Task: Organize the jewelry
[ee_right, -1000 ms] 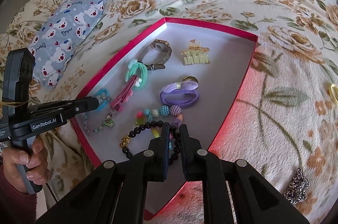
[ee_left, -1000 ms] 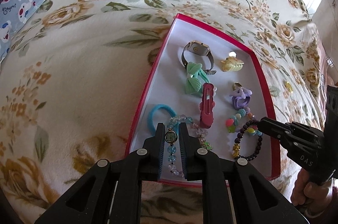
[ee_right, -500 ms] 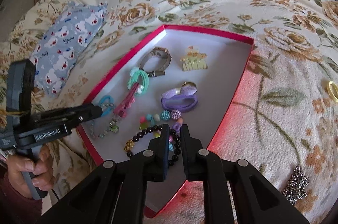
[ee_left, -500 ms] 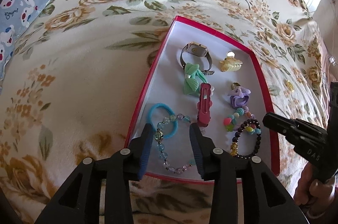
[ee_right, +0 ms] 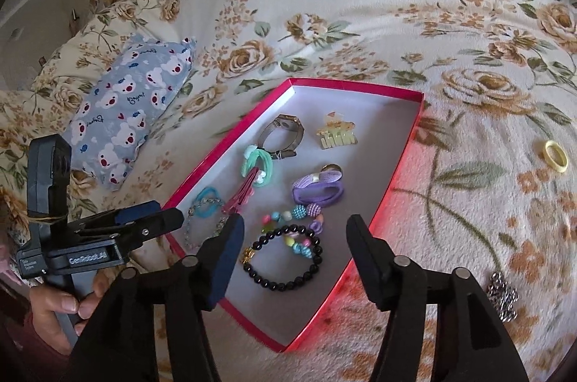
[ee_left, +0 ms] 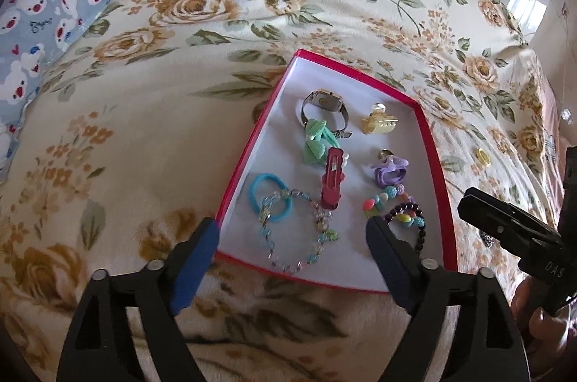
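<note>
A red box point(ee_left: 436, 165) with a white floor lies on the flowered blanket and holds several jewelry pieces. A pale beaded bracelet point(ee_left: 299, 234) lies at its near edge, over a blue hair tie point(ee_left: 268, 198). A black bead bracelet point(ee_right: 288, 255) lies in the near right part. My left gripper point(ee_left: 292, 237) is open and empty above the box's near edge. My right gripper point(ee_right: 294, 237) is open and empty above the black bracelet. A yellow ring point(ee_right: 555, 156) and a silver chain point(ee_right: 503, 295) lie on the blanket to the right of the box.
A watch point(ee_left: 324, 108), a yellow claw clip point(ee_left: 378, 124), a green bow point(ee_left: 315, 142), a red clip point(ee_left: 331, 180) and a purple tie point(ee_left: 389, 171) lie in the box. A blue bear-print pillow point(ee_right: 122, 115) lies to the left.
My left gripper opened, let go of the pale beaded bracelet in the box and drew back. My right gripper opened wide from shut and drew back a little.
</note>
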